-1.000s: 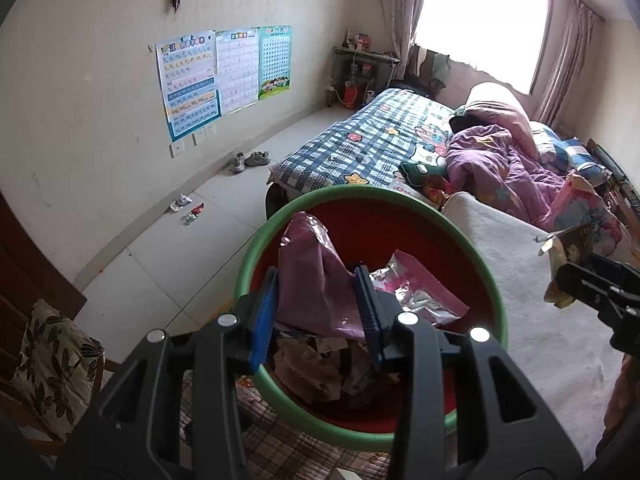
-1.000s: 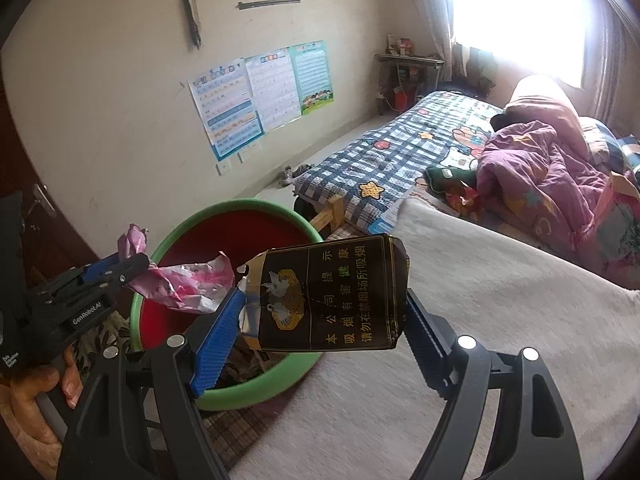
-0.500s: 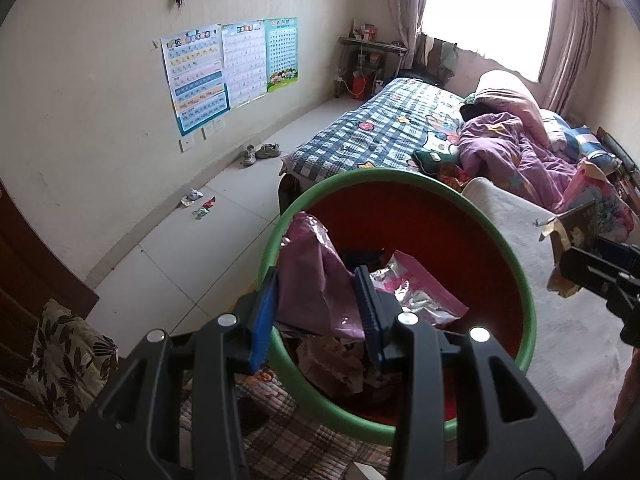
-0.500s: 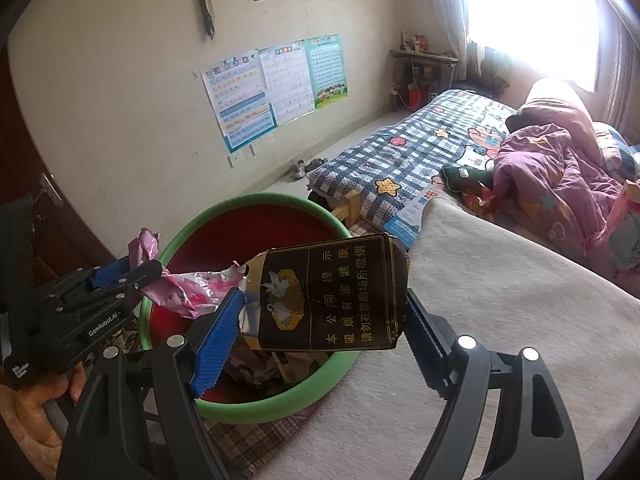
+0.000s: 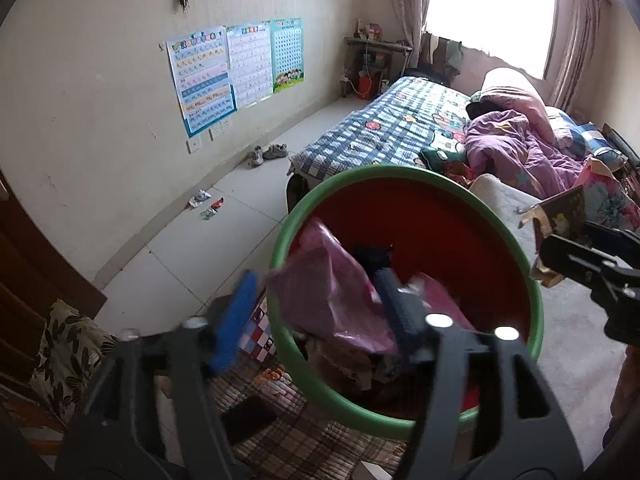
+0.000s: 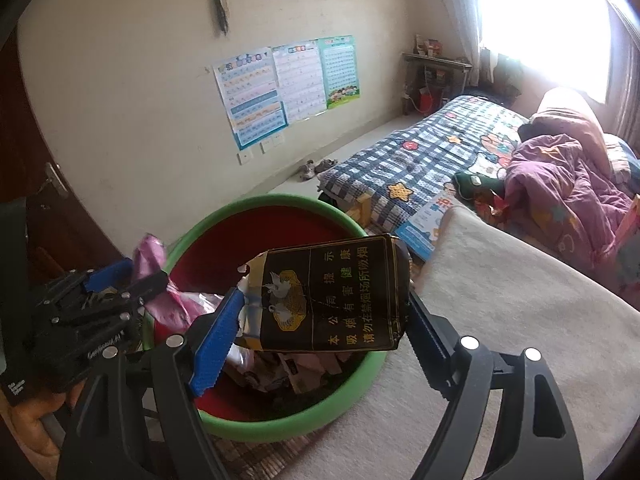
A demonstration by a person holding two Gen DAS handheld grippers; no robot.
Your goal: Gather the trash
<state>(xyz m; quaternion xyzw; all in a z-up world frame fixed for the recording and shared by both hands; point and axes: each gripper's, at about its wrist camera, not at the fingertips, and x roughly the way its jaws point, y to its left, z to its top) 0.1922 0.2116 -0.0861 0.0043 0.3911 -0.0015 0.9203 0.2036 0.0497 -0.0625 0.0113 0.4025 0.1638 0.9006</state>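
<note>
We're holding the left gripper (image 5: 316, 316) over the near rim of the round green-rimmed red plastic basin (image 5: 408, 176); its jaws have just been opening and now stand apart. The crumpled pink plastic bag (image 5: 332, 292) is sitting between them, against the right pad, clear of the left one. We're clamping the right gripper (image 6: 324, 320) on the torn black-and-gold cigarette carton (image 6: 332, 296), hanging above the basin's bed-side rim. Farther off, small wrappers (image 5: 206, 202) are lying on the tiled floor by the wall.
</note>
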